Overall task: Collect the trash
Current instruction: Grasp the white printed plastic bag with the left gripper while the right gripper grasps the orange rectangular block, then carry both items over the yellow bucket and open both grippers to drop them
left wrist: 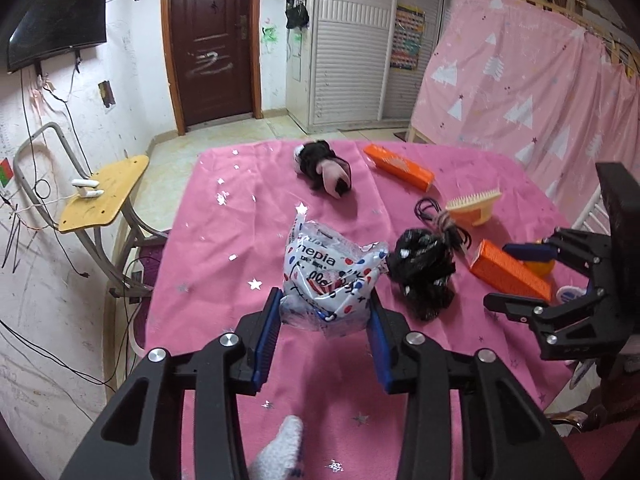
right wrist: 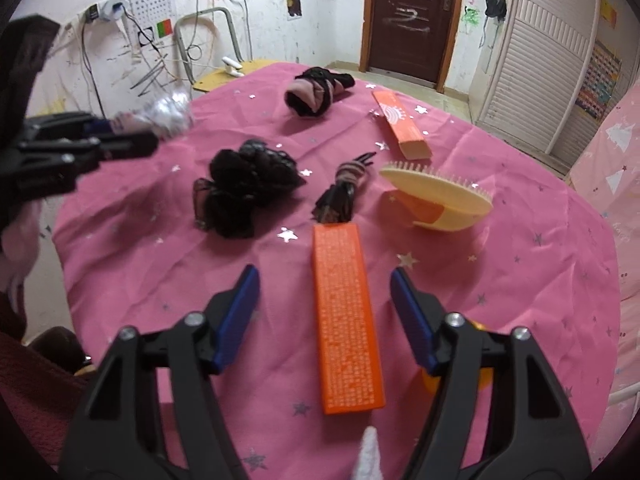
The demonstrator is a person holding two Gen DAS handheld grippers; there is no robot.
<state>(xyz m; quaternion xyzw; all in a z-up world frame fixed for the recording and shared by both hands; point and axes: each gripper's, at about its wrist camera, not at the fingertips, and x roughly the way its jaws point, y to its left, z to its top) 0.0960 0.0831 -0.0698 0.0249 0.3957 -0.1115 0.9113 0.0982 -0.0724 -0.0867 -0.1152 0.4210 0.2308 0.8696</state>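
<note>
A crumpled white plastic wrapper (left wrist: 320, 264) with red and blue dots sits pinched between the blue pads of my left gripper (left wrist: 324, 312), lifted a little off the pink tablecloth (left wrist: 224, 240). From the right wrist view, the left gripper (right wrist: 136, 134) enters from the left with the wrapper (right wrist: 168, 114) sticking out of its tips. My right gripper (right wrist: 324, 273) straddles a long orange box (right wrist: 346, 320) lying on the cloth. Its pads stand clear of the box on both sides. The right gripper (left wrist: 496, 275) also shows at the right of the left wrist view, over that box (left wrist: 508, 272).
On the cloth lie a black lace bundle (right wrist: 244, 188), a striped hair tie (right wrist: 344, 188), a yellow brush (right wrist: 436, 192), a second orange box (right wrist: 400, 124) and a pink-and-black bundle (right wrist: 316, 90). A wooden chair (left wrist: 104, 192) stands beyond the table's left edge.
</note>
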